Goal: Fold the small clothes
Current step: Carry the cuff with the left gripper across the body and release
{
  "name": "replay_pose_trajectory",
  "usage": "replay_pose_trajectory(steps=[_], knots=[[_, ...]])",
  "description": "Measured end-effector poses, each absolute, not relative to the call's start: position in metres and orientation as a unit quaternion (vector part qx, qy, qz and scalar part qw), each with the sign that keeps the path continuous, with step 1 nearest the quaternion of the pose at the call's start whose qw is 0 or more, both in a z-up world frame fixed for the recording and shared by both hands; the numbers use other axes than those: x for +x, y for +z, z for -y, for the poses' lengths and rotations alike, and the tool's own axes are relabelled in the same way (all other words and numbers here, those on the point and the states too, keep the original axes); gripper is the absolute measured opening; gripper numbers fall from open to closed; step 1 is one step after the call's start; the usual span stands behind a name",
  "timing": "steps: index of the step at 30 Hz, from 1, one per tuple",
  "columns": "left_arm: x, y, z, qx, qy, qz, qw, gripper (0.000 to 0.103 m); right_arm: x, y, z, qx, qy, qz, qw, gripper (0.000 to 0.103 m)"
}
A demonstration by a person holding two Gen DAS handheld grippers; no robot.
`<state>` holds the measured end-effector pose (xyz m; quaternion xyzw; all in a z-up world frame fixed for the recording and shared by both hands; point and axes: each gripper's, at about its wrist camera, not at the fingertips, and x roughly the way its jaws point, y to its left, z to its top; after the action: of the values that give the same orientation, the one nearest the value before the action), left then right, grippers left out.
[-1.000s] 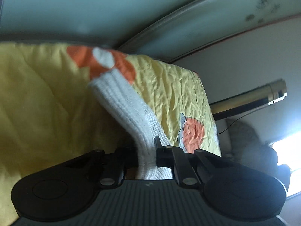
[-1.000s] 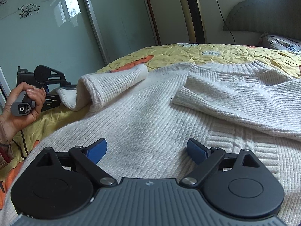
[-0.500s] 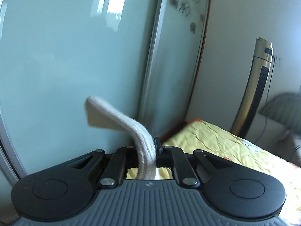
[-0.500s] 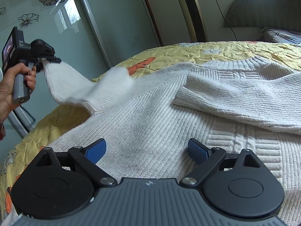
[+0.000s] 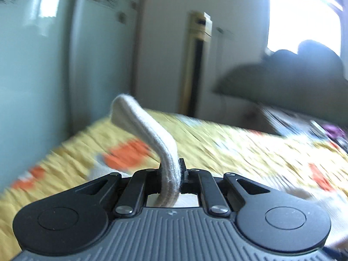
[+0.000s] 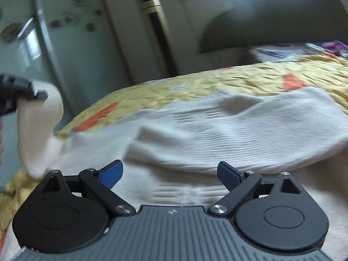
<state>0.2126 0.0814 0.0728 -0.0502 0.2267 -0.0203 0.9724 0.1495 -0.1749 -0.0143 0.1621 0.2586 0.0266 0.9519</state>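
A white knitted sweater (image 6: 217, 134) lies spread on the yellow bedspread (image 6: 217, 82), one sleeve folded across its body. My left gripper (image 5: 171, 174) is shut on the cuff of the other sleeve (image 5: 143, 121), which sticks up between its jaws. In the right wrist view the left gripper (image 6: 41, 94) shows at the far left, holding that sleeve (image 6: 39, 130) up above the bed edge. My right gripper (image 6: 169, 174) is open and empty, its blue pads (image 6: 112, 173) low over the sweater's body.
A glass wardrobe door (image 6: 43, 43) with flower prints stands to the left. A gold tower fan (image 6: 156, 32) stands by the wall. A dark headboard (image 6: 271, 17) and pillows lie at the back right. Both views are blurred by motion.
My left gripper has lifted the sleeve cuff off the bed and swung to face across the bed. My right gripper has shifted and tilted over the sweater, still open.
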Motion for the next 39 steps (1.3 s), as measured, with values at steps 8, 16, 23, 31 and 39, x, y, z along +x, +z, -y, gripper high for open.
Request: replay_pose_trajectory(steps=[8, 16, 23, 31, 39], knots=[[0.232, 0.014, -0.023, 0.003, -0.124, -0.349, 0.929, 0.027, 0.142, -0.030, 0.223, 0.249, -0.026, -0.265, 0.931, 0.095], [0.173, 0.031, -0.024, 0.062, -0.114, -0.265, 0.956, 0.093, 0.143, -0.022, 0.218, 0.249, 0.004, -0.255, 0.934, 0.095], [0.147, 0.022, -0.043, 0.048, -0.094, -0.282, 0.954, 0.093, 0.174, -0.023, 0.222, 0.385, 0.143, -0.270, 0.871, 0.091], [0.133, -0.008, -0.049, 0.038, -0.084, -0.312, 0.945, 0.093, 0.212, -0.026, 0.190, 0.382, 0.150, -0.332, 0.849, 0.079], [0.133, -0.021, -0.052, 0.031, -0.078, -0.322, 0.943, 0.093, 0.211, -0.036, 0.167, 0.377, 0.185, -0.361, 0.833, 0.074]])
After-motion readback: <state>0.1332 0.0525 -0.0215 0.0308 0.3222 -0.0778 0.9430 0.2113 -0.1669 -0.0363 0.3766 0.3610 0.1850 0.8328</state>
